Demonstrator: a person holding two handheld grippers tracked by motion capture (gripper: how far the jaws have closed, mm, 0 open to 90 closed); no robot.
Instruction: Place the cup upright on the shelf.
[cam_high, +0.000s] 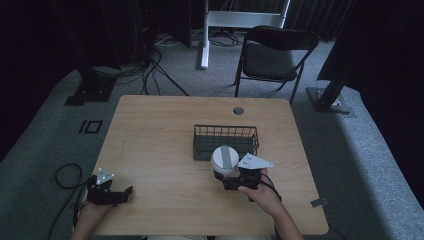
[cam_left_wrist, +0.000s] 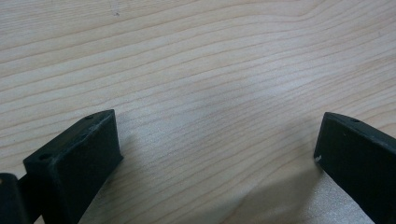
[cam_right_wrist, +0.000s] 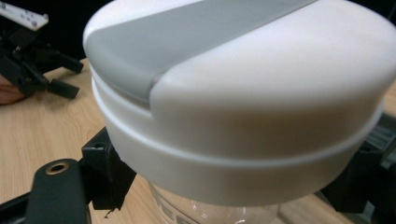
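A clear jar with a white lid and a grey stripe (cam_high: 224, 160) stands upright in my right gripper (cam_high: 231, 183), just in front of the black wire basket (cam_high: 225, 133). In the right gripper view the lid (cam_right_wrist: 243, 93) looms close, the black jaws pressed against the jar's neck on both sides. My left gripper (cam_high: 125, 192) rests at the table's near left, jaws wide apart. Its left fingertip (cam_left_wrist: 79, 154) and the right one (cam_left_wrist: 359, 149) frame bare wood.
The wooden table (cam_high: 160, 135) has a cable grommet (cam_high: 238, 110) near its far edge. A folding chair (cam_high: 275, 52) stands behind the table. Cables lie on the carpet at left. The far-off left gripper (cam_right_wrist: 28, 70) appears in the right gripper view.
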